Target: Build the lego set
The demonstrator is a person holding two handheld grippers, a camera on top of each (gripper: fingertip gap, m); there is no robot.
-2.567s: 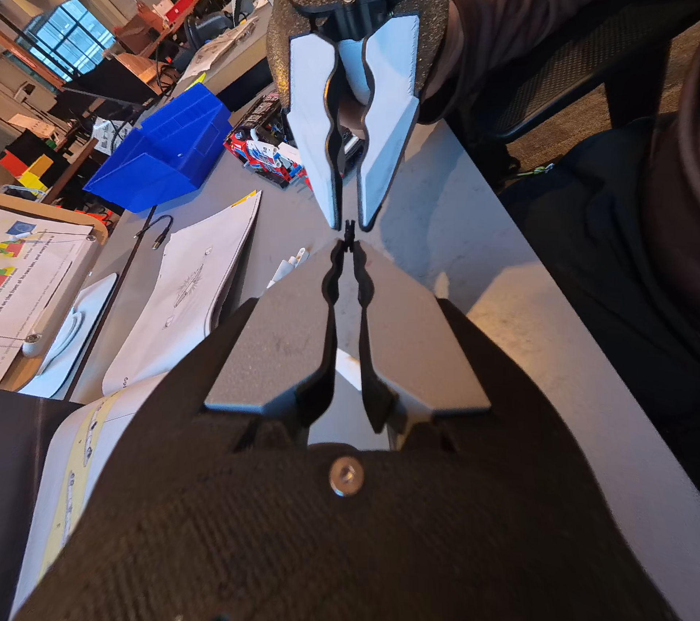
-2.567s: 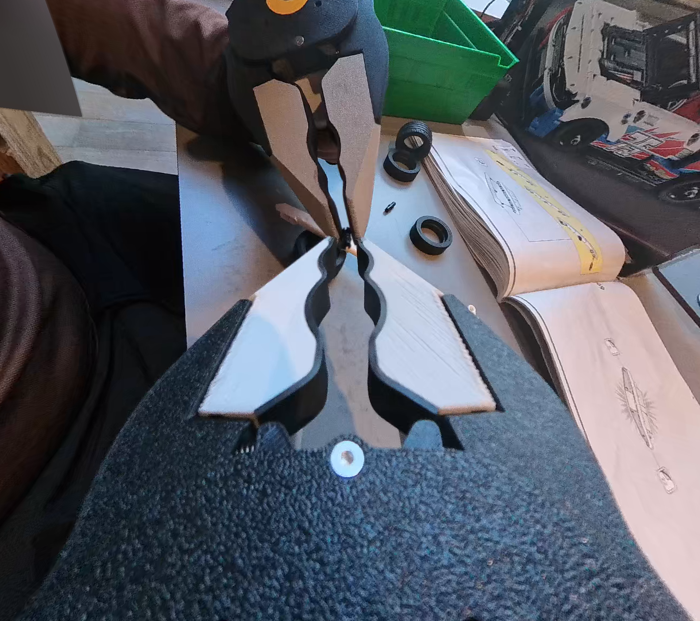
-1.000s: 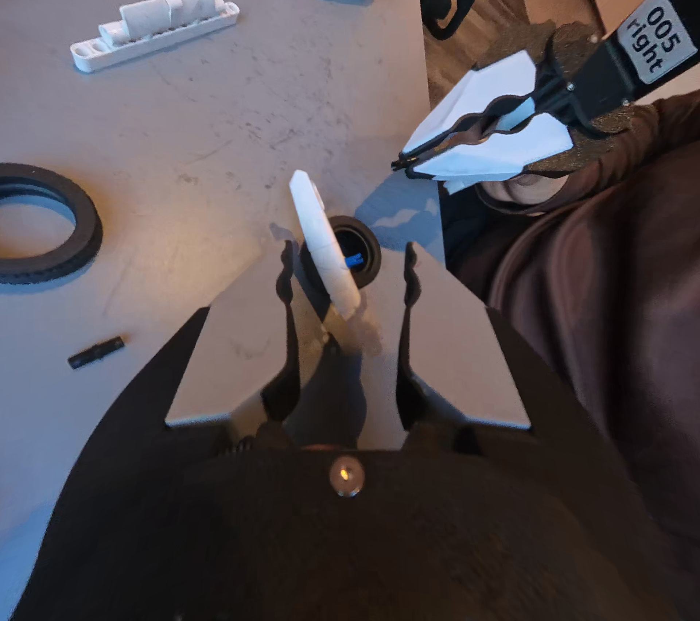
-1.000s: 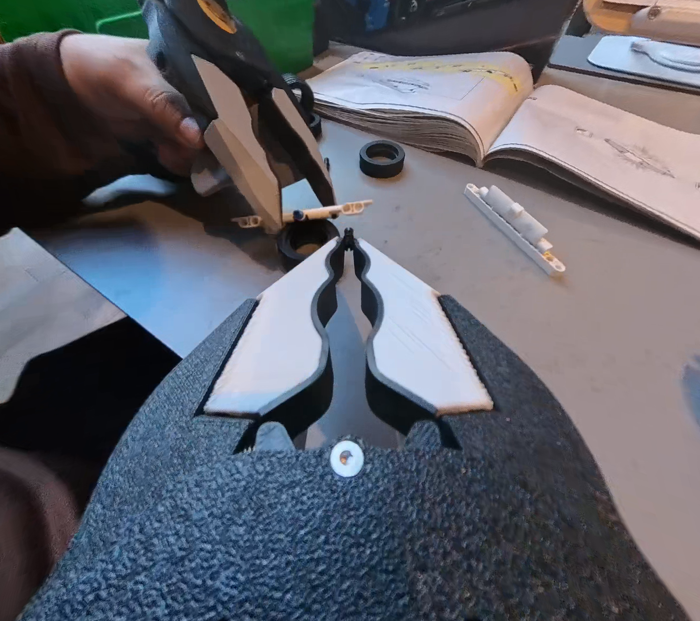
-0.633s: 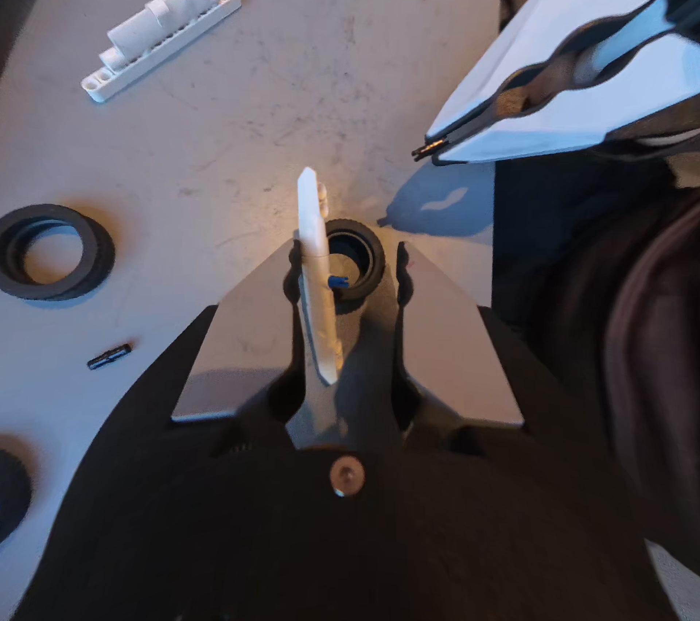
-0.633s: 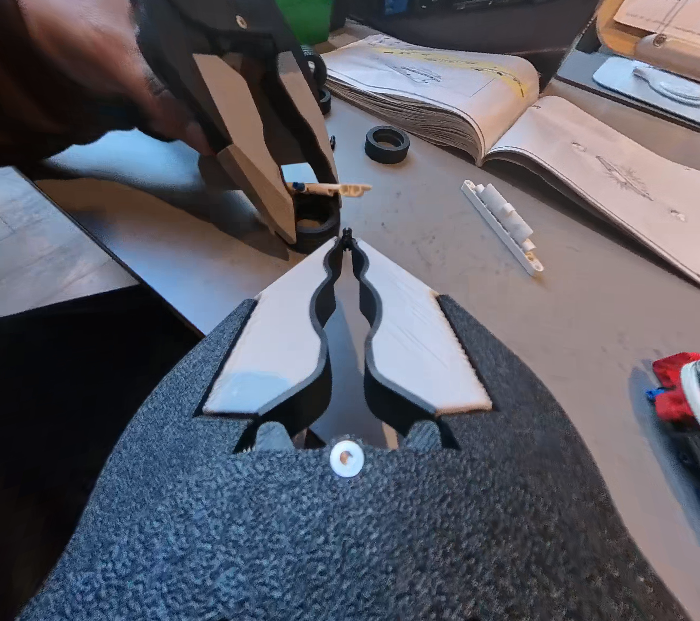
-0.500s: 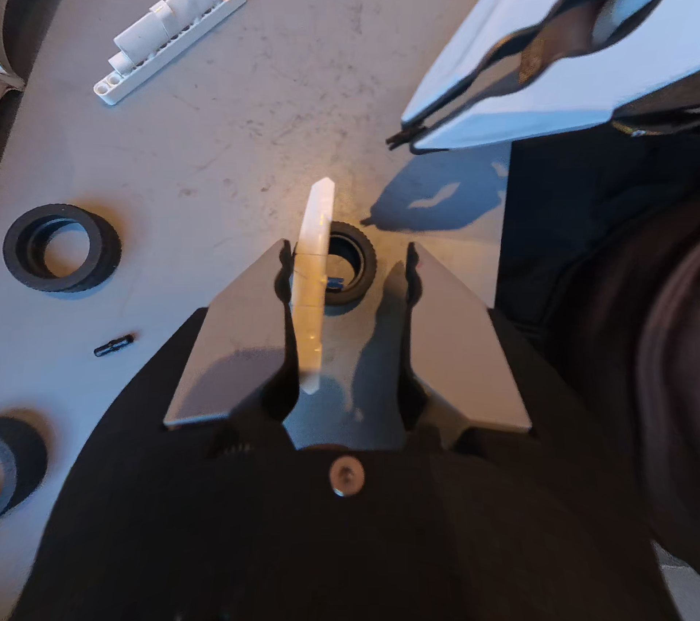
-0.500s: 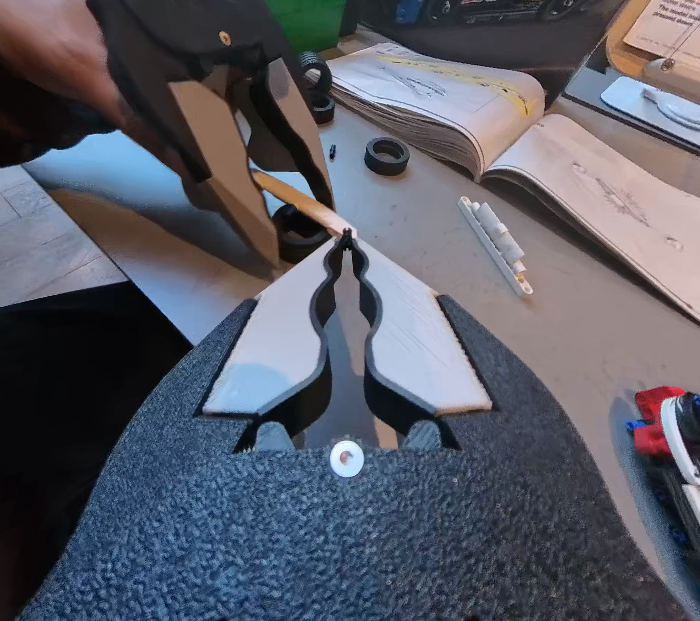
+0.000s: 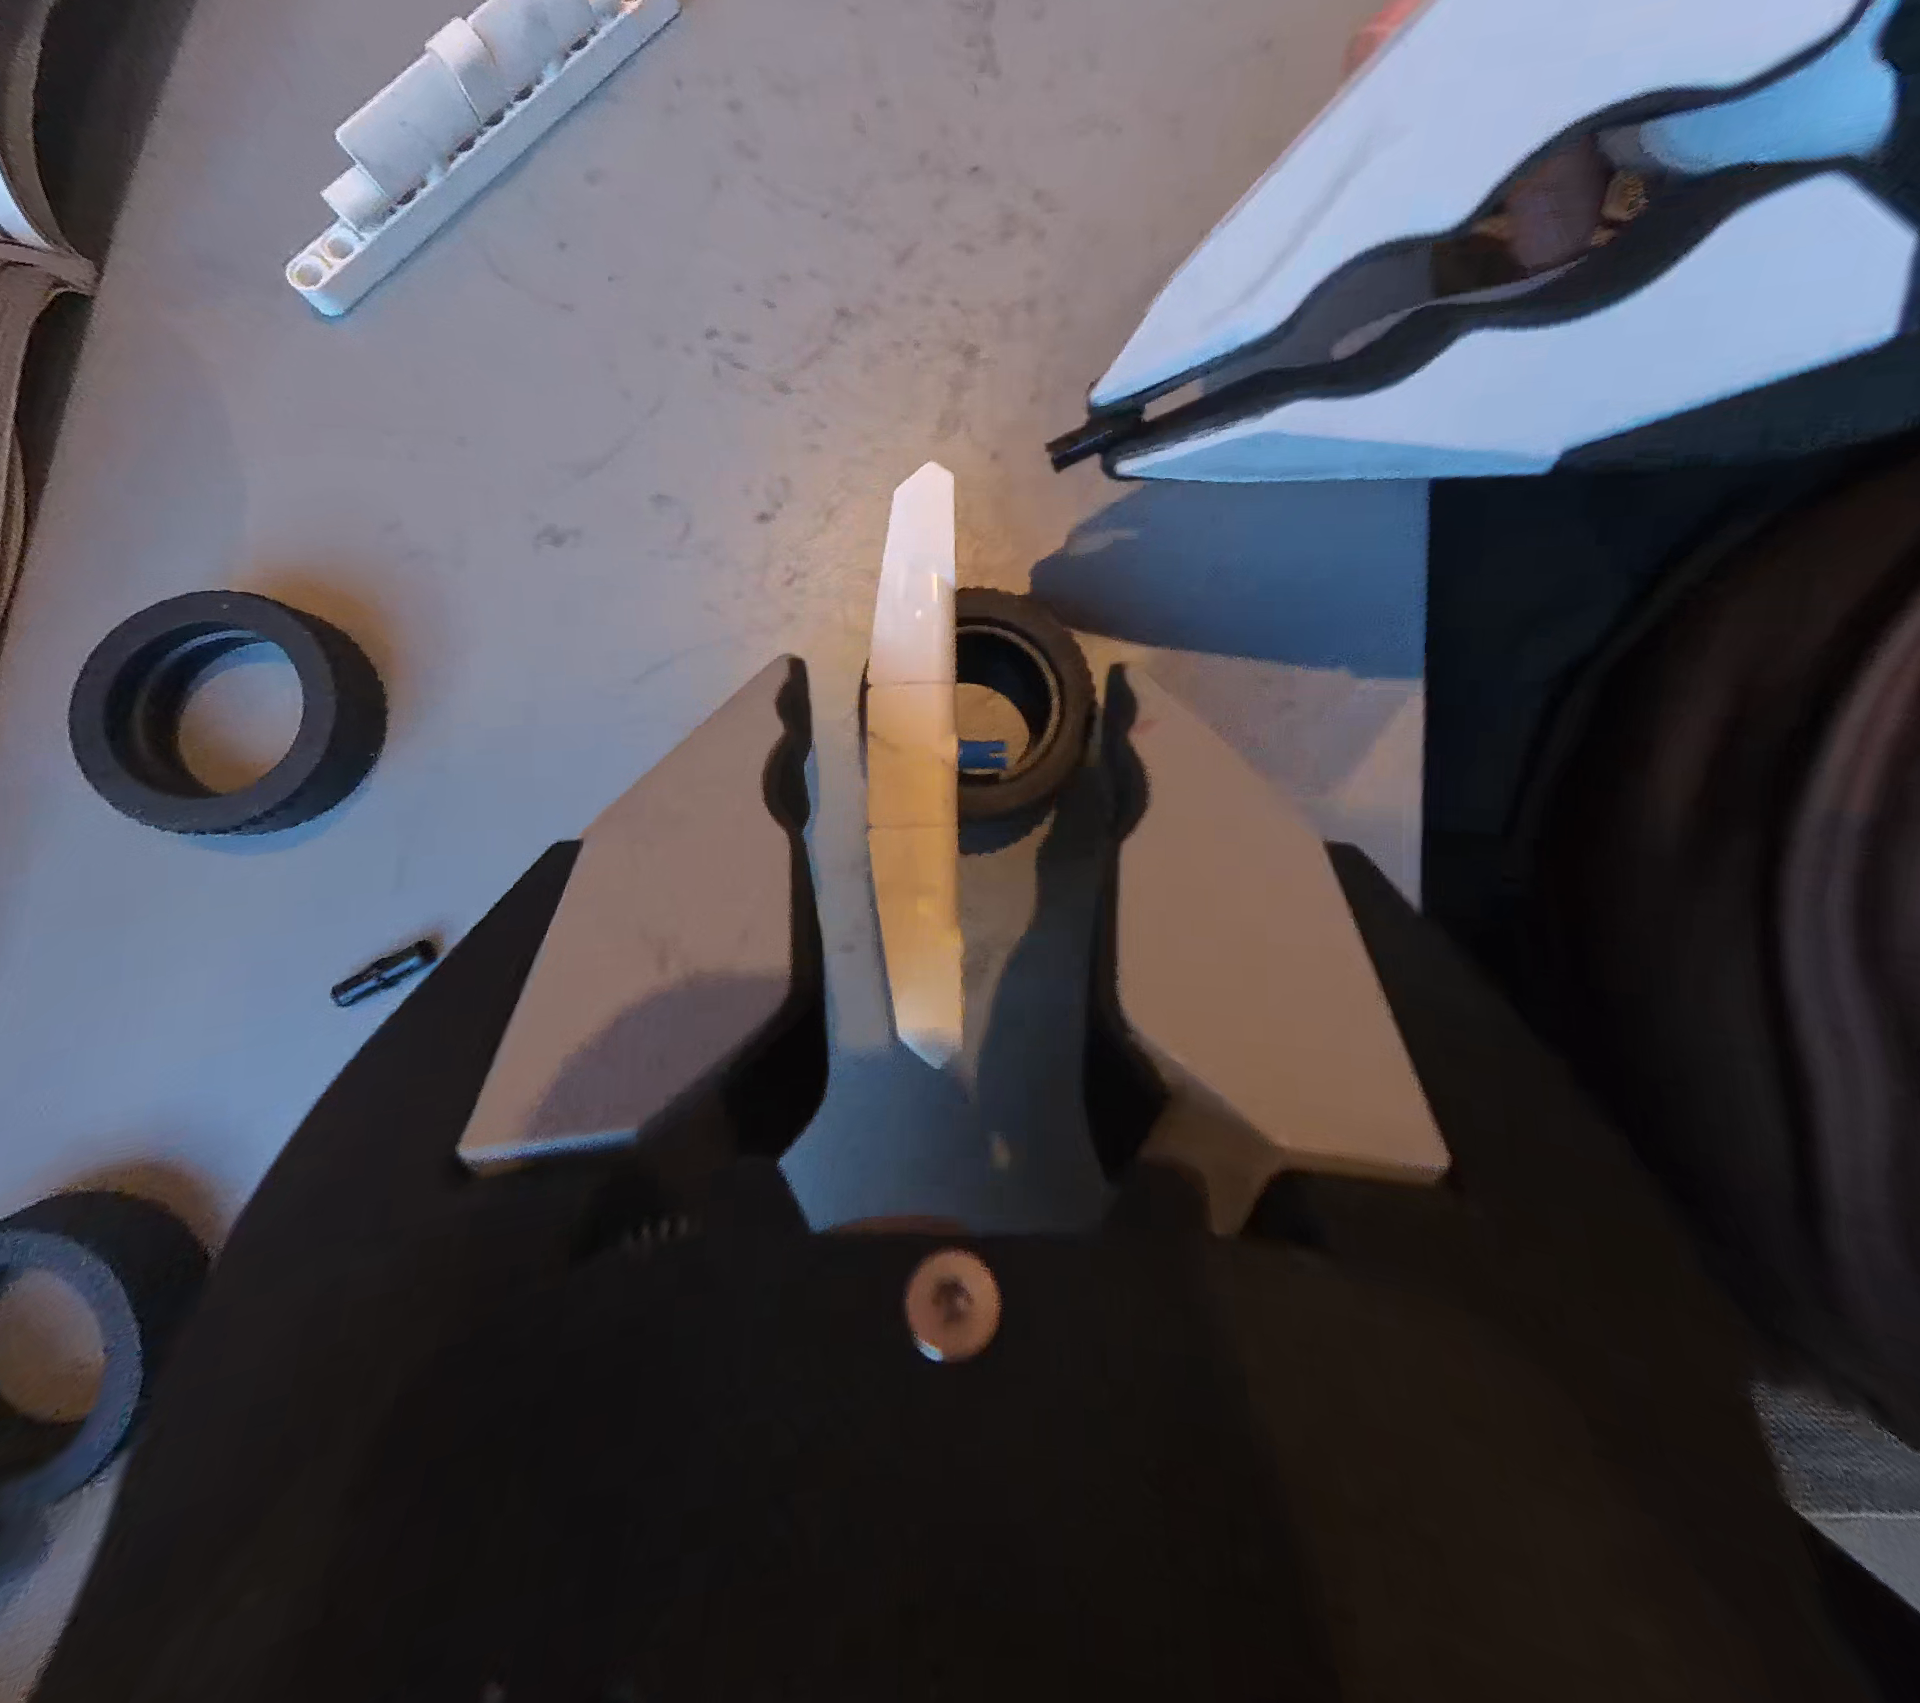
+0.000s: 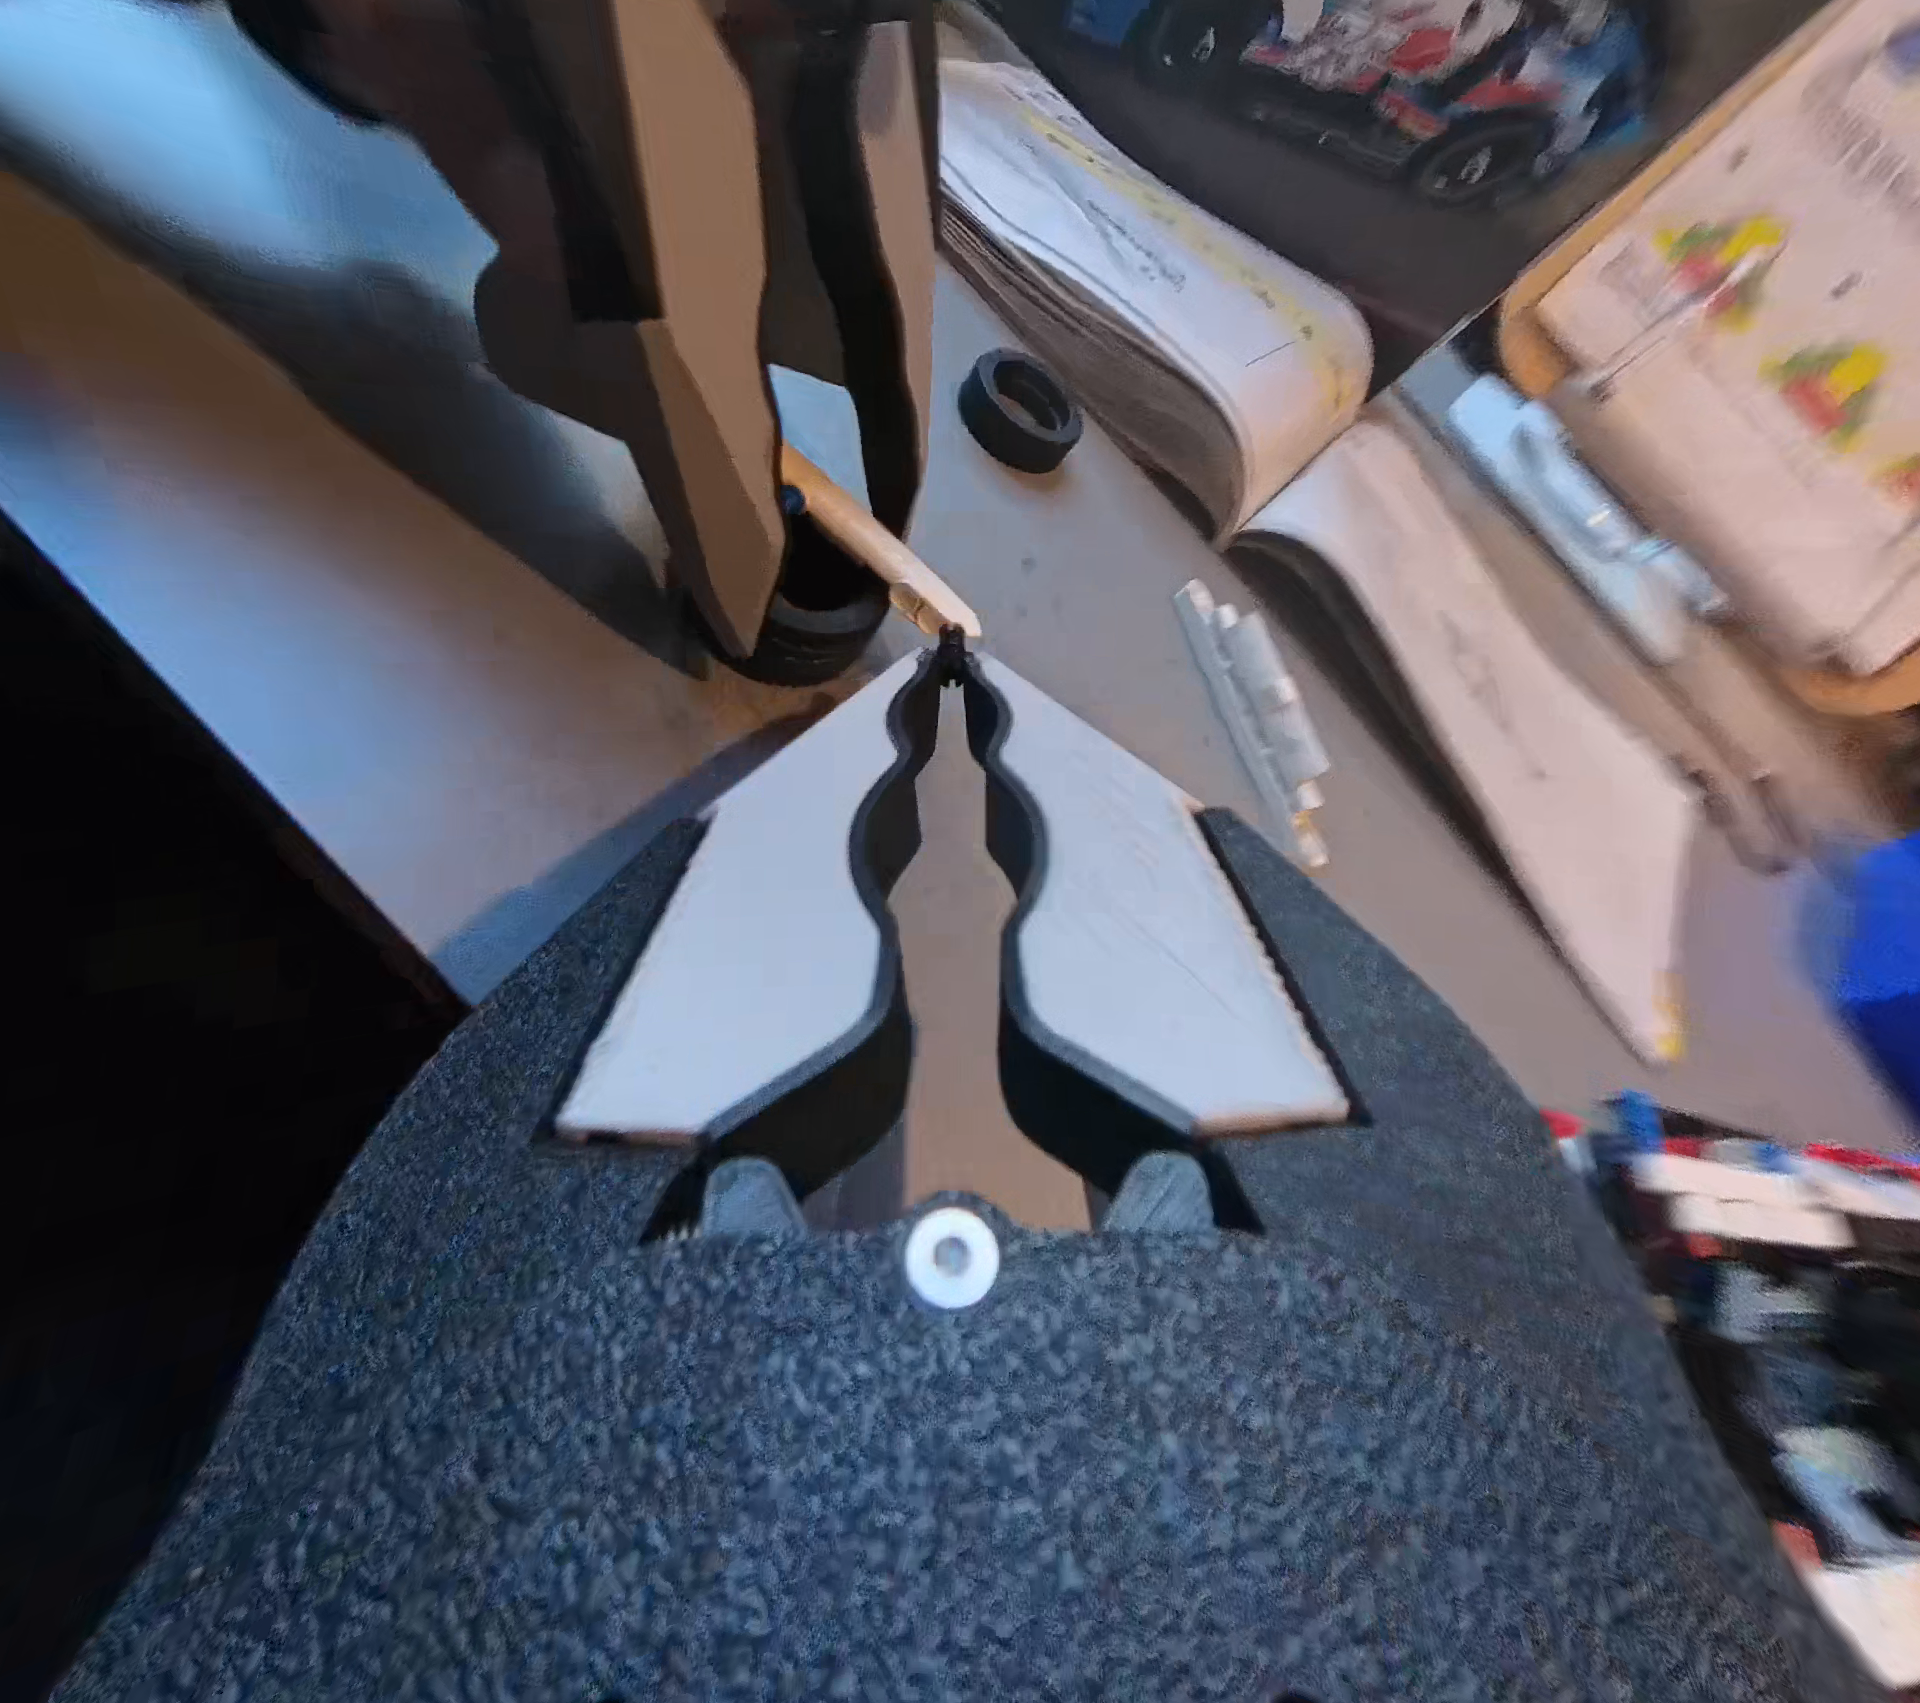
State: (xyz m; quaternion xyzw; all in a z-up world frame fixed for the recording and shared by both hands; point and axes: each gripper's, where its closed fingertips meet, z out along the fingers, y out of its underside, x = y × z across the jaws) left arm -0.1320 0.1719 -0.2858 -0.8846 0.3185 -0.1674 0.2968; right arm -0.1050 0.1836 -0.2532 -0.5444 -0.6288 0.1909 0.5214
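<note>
The left gripper (image 9: 940,697) has its jaws wide open, one on each side of a long white beam (image 9: 916,760). The beam stands on its thin edge between them and does not look squeezed by either jaw. Its long way runs straight out from the gripper, from deep inside the jaws to past the tips. A small blue pin (image 9: 979,754) sticks out of its right side. Just behind the beam a small black tire (image 9: 1029,708) sits on the grey table (image 9: 727,199).

The right gripper (image 10: 951,661) has its jaws shut tight on a tiny black pin (image 10: 950,643). In the right wrist view, the pin's tip is just beside the far end of the white beam (image 10: 883,547), almost touching it. The pin points along the gripper, toward the beam's end.

So the right gripper is the one closest to the end that sticks out. I think the next move is to push the black pin into a hole near that end. The left jaws probably need to close on the beam first, or it may tip over or slide when pushed
</note>
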